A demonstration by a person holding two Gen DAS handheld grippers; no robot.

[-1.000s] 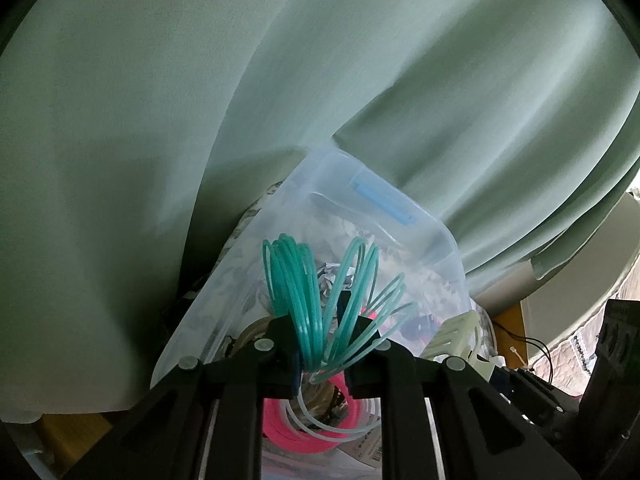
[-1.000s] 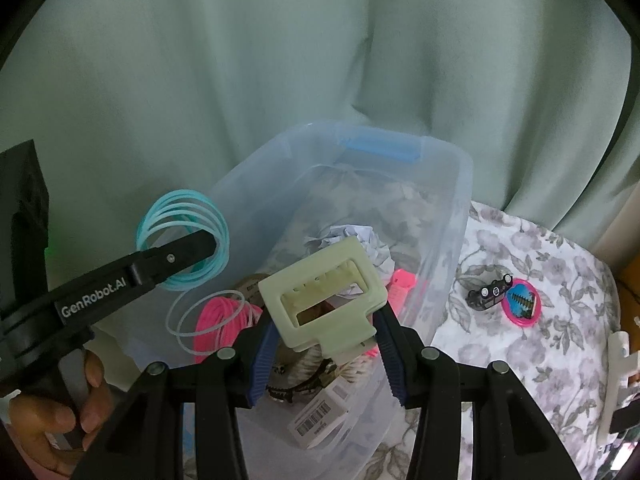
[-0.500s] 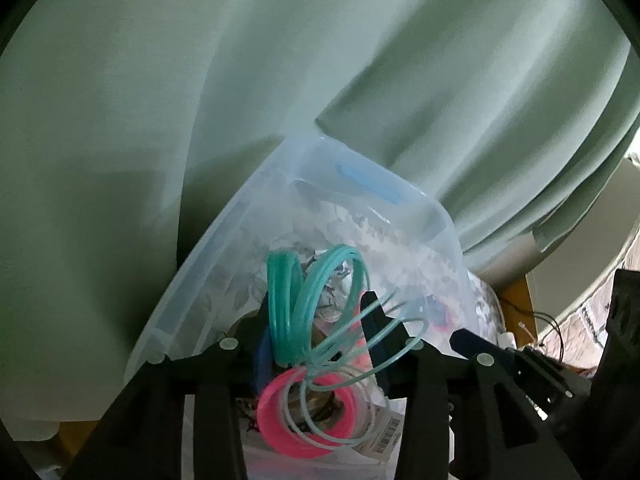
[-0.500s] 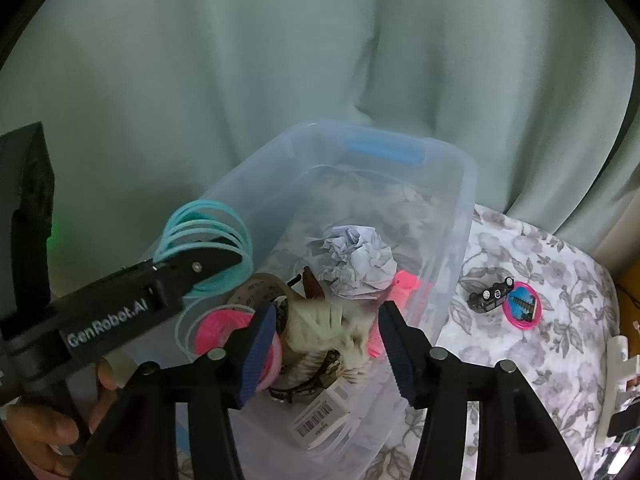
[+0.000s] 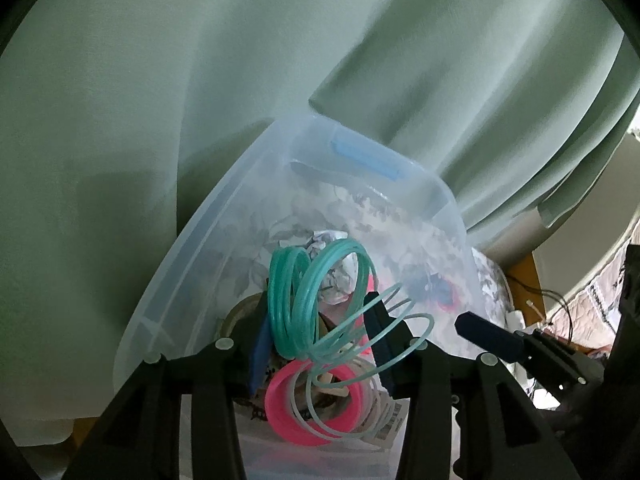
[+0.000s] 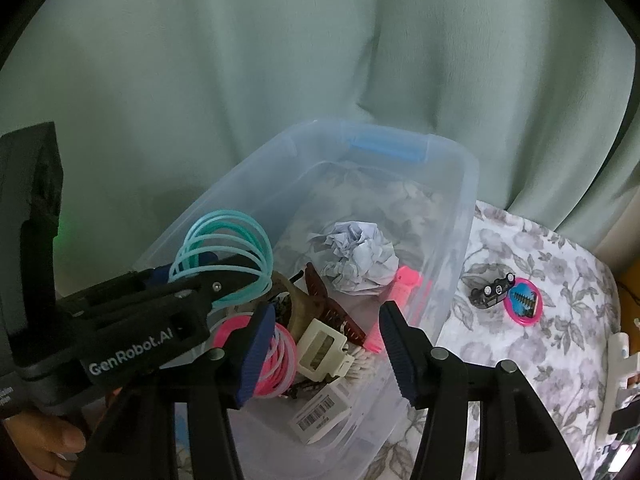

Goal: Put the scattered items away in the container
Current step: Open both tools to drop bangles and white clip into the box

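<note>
A clear plastic bin (image 6: 456,216) (image 5: 208,248) with a blue handle holds a crumpled paper ball (image 6: 356,256), a pink coil (image 5: 316,400), a brown hair clip (image 6: 332,308), a tape roll and a barcode tag (image 6: 320,416). My left gripper (image 5: 320,316) (image 6: 208,272) is open over the bin's near end. A teal coil (image 5: 308,304) (image 6: 224,244) hangs loosely between its jaws, leaning on the left finger. My right gripper (image 6: 326,312) is open above the bin with nothing between its jaws. A cream hair clip (image 6: 320,350) lies in the bin right below it.
The bin stands on a floral cloth (image 6: 540,352). A small black toy car (image 6: 490,292) and a pink round item (image 6: 522,300) lie on it to the bin's right. A white object (image 6: 618,364) is at the right edge. A green curtain (image 6: 320,60) hangs behind. A hand (image 6: 44,440) holds the left gripper.
My right gripper opened and the cream hair clip fell into the bin. My left gripper's jaws spread apart, and the teal coil hangs loose over the bin.
</note>
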